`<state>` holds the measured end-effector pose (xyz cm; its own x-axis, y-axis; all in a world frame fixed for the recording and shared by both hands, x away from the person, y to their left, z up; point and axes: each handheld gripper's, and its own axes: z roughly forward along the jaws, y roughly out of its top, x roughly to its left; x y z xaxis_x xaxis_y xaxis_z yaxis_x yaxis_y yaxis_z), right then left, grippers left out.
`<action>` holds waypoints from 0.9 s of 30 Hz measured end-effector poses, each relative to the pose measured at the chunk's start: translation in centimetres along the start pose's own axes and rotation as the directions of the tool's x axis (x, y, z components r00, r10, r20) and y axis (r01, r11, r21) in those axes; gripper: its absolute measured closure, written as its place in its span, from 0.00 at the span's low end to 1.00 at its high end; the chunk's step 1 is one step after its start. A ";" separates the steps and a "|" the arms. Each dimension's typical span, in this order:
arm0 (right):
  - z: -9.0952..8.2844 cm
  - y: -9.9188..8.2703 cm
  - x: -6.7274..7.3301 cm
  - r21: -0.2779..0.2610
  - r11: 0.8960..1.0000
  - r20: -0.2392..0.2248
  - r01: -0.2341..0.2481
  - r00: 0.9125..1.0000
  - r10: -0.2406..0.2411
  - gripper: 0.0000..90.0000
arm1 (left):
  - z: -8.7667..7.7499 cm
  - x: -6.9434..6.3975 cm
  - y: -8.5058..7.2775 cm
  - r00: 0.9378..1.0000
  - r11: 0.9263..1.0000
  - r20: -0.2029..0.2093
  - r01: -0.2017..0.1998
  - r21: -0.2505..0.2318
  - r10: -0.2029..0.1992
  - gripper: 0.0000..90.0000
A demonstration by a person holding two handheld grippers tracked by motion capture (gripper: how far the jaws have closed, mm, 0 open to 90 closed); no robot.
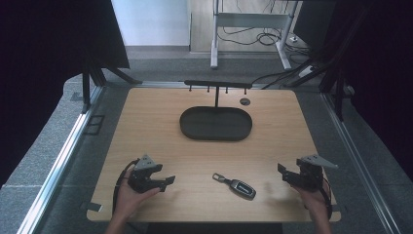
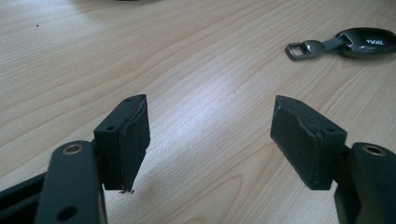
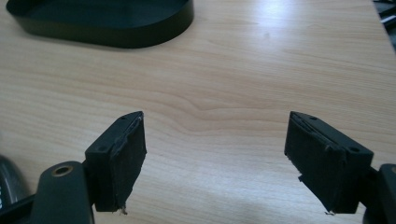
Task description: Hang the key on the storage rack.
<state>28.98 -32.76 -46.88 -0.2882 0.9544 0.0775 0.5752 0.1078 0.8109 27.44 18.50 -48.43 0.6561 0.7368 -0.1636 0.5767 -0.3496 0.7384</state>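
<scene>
Both tongs spread wide and empty, left tongs (image 1: 168, 181) and right tongs (image 1: 281, 171) low over the desk (image 1: 160, 131) at its near edge. Between them, flat on the wood, the car key (image 1: 235, 185), metal loop toward the left tongs. Beyond it, well apart, the oval tray (image 1: 215, 124) under its hook rack (image 1: 217, 84). Best approached low and square across the fob's narrow sides, closing gently to avoid skidding it

Wooden table (image 1: 160, 136) with key fob (image 1: 235, 185), tray (image 1: 215, 124)

Overhead forward-down view; two close low views across table (image 1: 204, 161)
</scene>
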 end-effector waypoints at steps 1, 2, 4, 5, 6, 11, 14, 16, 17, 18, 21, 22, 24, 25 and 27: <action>-0.1 0.1 -0.2 -0.002 1.000 -0.005 -0.006 1.000 0.006 0.25 | 0.1 0.0 0.0 1.000 1.000 0.000 -0.003 0.005 0.003 0.32; -0.2 0.1 -0.3 -0.002 1.000 -0.014 -0.012 1.000 0.012 0.26 | 0.1 0.0 0.0 1.000 1.000 -0.002 -0.004 0.008 0.004 0.32; -0.2 0.1 -0.5 -0.006 1.000 -0.017 -0.006 1.000 0.006 0.28 | 0.1 0.0 0.0 1.000 1.000 0.001 -0.004 0.006 0.004 0.32; -0.2 0.0 -0.5 -0.004 1.000 -0.015 0.004 1.000 -0.004 0.28 | 0.1 0.0 0.0 1.000 1.000 0.002 -0.004 0.007 0.004 0.32; -0.2 -0.1 -0.5 0.002 1.000 -0.013 0.024 1.000 -0.024 0.29 | 0.1 0.0 0.0 1.000 1.000 0.003 -0.006 0.007 0.006 0.32; -0.1 -0.5 0.1 0.020 0.993 0.002 0.117 0.993 -0.117 0.33 | 0.1 -0.3 0.0 1.000 1.000 0.009 -0.016 0.011 0.016 0.32; -0.1 -0.5 0.0 0.018 0.995 -0.008 0.103 0.995 -0.103 0.33 | 0.1 -0.3 0.0 1.000 1.000 0.009 -0.017 0.013 0.017 0.32; 0.0 -0.5 -0.1 0.030 0.995 -0.007 0.093 0.996 -0.092 0.33 | 0.1 -0.2 0.0 1.000 1.000 0.009 -0.018 0.015 0.018 0.32; 0.0 -0.5 -0.3 0.036 0.996 -0.007 0.083 0.997 -0.083 0.34 | 0.1 -0.2 0.0 1.000 1.000 0.008 -0.016 0.016 0.016 0.32; 0.0 -0.5 -0.4 0.033 0.997 -0.015 0.073 0.997 -0.072 0.34 | 0.1 -0.1 0.0 1.000 1.000 0.008 -0.015 0.016 0.015 0.32; -0.2 -0.4 -0.6 0.018 0.998 -0.034 0.063 0.997 -0.062 0.34 | 0.1 -0.1 0.0 1.000 1.000 0.006 -0.014 0.015 0.013 0.32; -0.2 -0.4 -0.6 0.018 0.998 -0.034 0.063 0.997 -0.062 0.34 | 0.1 -0.1 0.0 1.000 1.000 0.006 -0.014 0.015 0.013 0.32; -0.3 -0.3 -0.5 0.013 0.996 -0.038 0.083 0.996 -0.082 0.34 | 0.0 -0.2 0.0 1.000 1.000 0.007 -0.015 0.016 0.014 0.32; -0.4 -0.3 -0.5 0.015 0.996 -0.041 0.092 0.995 -0.091 0.34 | 0.1 -0.2 0.0 1.000 1.000 0.008 -0.017 0.017 0.017 0.32; -0.4 -0.3 -0.4 0.015 0.995 -0.046 0.100 0.994 -0.100 0.34 | 0.1 -0.3 0.0 1.000 1.000 0.009 -0.020 0.019 0.020 0.32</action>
<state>28.63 -33.32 -46.92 -0.3790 0.9251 0.0230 0.5546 0.2072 0.8059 27.32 18.22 -48.41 0.6716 0.7246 -0.1550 0.5726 -0.3747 0.7292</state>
